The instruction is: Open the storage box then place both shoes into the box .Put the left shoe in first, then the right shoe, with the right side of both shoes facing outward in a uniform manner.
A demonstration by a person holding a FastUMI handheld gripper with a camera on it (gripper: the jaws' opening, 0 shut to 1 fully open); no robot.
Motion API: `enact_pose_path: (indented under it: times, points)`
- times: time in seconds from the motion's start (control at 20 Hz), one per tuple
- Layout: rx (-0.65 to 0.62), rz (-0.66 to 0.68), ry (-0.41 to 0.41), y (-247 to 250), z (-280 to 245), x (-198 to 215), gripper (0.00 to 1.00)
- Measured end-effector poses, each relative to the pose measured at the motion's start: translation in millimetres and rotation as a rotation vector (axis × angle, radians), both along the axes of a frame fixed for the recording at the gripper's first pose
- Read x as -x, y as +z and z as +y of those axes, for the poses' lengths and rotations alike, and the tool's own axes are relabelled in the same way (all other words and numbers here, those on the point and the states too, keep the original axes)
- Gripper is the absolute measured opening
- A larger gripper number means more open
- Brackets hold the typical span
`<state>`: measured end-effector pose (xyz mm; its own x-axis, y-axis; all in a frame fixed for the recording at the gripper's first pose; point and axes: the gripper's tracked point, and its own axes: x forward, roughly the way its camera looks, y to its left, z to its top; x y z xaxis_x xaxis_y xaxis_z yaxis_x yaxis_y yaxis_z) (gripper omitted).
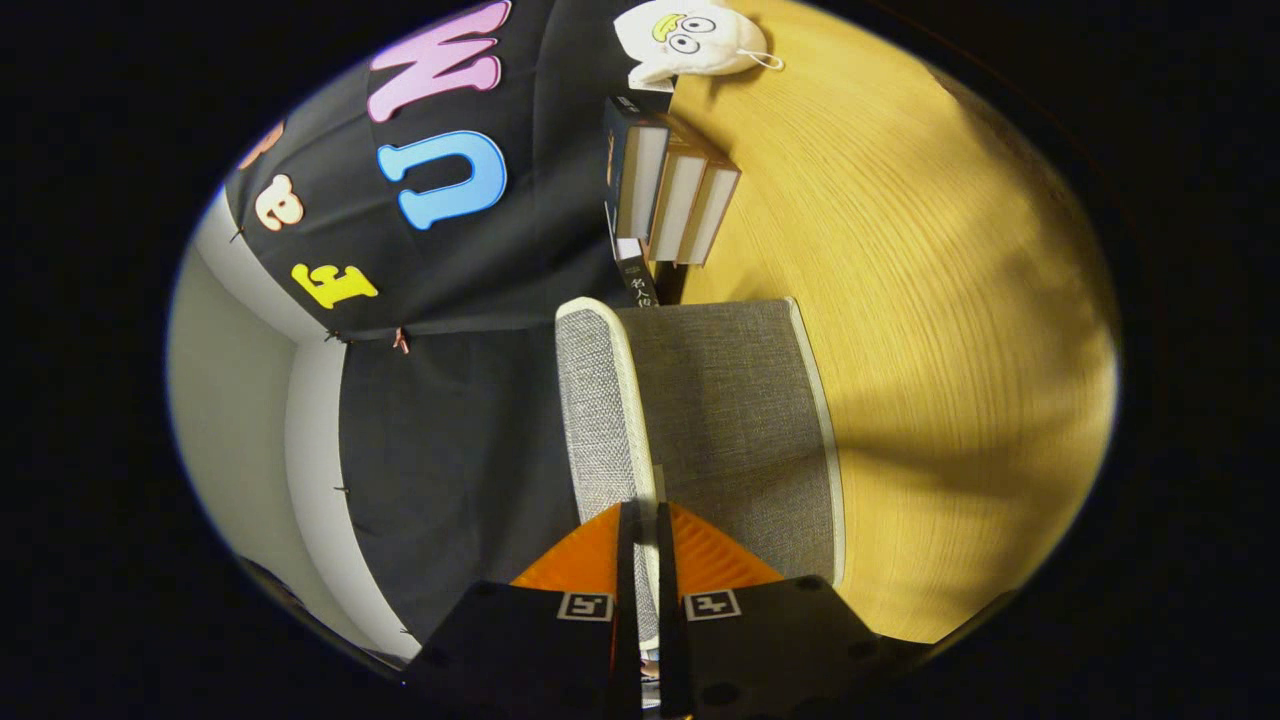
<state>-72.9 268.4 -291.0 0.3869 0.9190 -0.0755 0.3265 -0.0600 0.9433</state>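
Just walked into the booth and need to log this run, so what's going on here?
A hand-held gripper has its two orange fingers nearly closed on the white-trimmed edge of a grey fabric storage box, apparently gripping its lid or flap to open it. The view is rolled sideways. Beyond the box, on the wooden table, stand some books and a white plush toy.

1 storage box (730, 420) | 3 books (672, 190) | 1 plush toy (690, 38)

place: booth | black cloth wall (470, 420); wood tabletop (950, 300); books (670, 190)
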Motion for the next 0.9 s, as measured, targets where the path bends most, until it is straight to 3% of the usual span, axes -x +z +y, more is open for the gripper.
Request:
enact_pose_path:
  times: [0.3, 0.9]
  points:
    - [-0.009, -0.028, -0.02, 15.0, -2.3, -1.4, 0.05]
    - [-0.231, -0.151, -0.079, 116.2, 21.4, -25.8, 0.05]
